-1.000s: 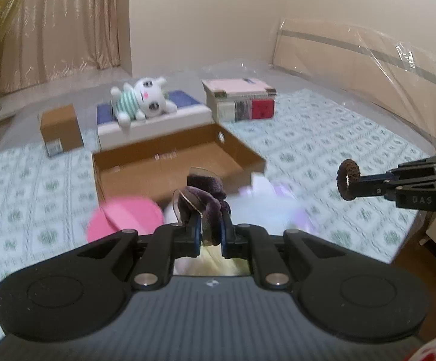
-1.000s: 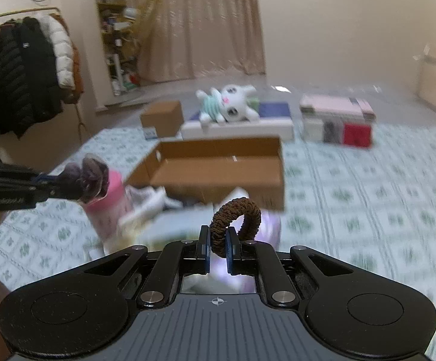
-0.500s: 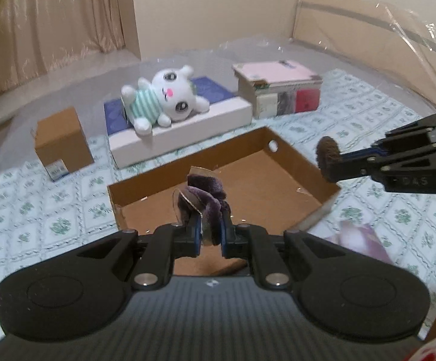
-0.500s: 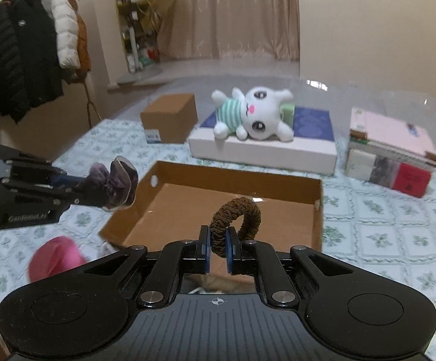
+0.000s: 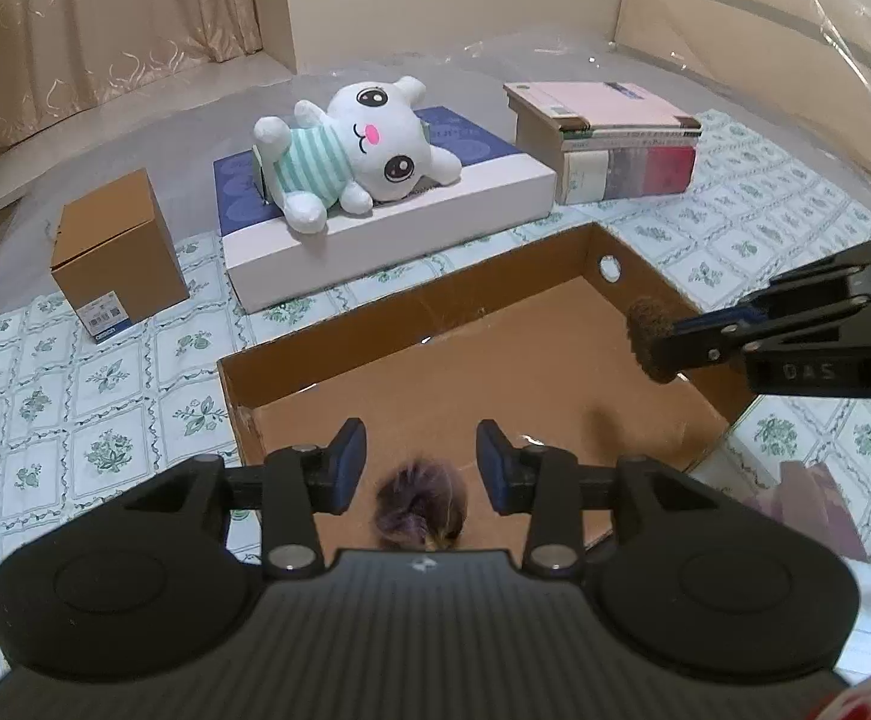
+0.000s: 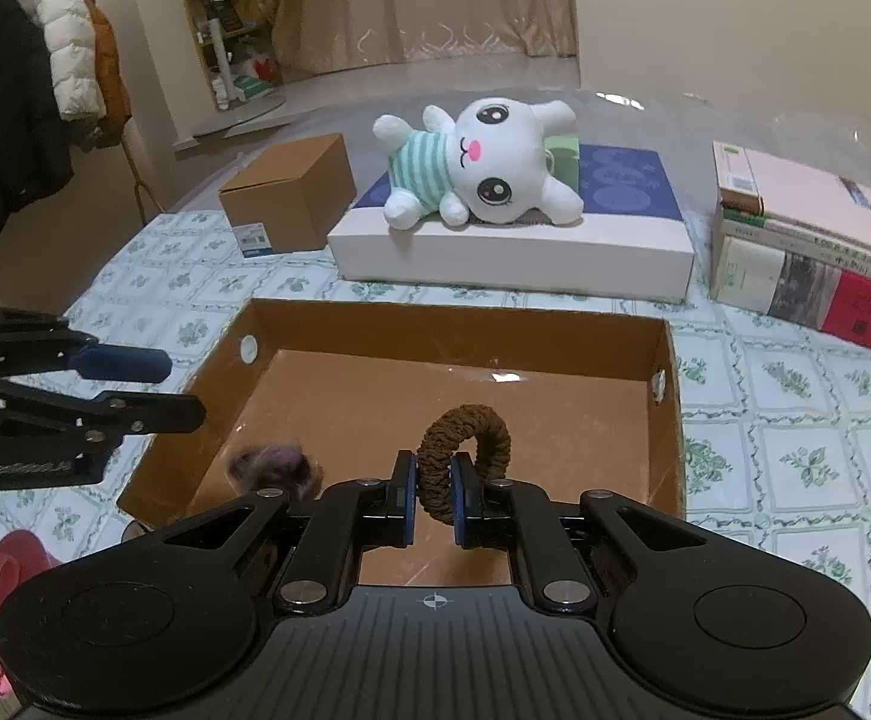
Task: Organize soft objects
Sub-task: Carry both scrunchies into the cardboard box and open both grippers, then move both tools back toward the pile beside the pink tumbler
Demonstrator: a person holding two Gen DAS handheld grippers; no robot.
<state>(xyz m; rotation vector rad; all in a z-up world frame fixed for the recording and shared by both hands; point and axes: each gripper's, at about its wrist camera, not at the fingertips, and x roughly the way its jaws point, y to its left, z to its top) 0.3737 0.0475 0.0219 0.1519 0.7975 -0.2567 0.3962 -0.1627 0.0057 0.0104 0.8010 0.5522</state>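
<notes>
A shallow open cardboard box (image 5: 645, 276) (image 6: 672, 372) lies on the patterned cloth. My left gripper (image 5: 420, 468) (image 6: 165, 387) hangs over its near left part; its jaws are opening and no longer touch the purple scrunchie (image 5: 420, 507) (image 6: 276, 468), which is blurred below them inside the box. My right gripper (image 6: 432, 495) (image 5: 669, 348) is shut on a brown scrunchie (image 6: 465, 462) (image 5: 651, 339) above the box's near right side.
Behind the box a white plush bunny (image 5: 351, 147) (image 6: 477, 165) lies on a flat white box (image 5: 387, 222). A small cardboard carton (image 5: 114, 255) stands at left, stacked books (image 5: 609, 138) at right. A pink object (image 6: 0, 594) sits near the left edge.
Both grippers moved forward over the cardboard box. The left jaws opened and the purple scrunchie dropped out of them. The right gripper still grips the brown scrunchie.
</notes>
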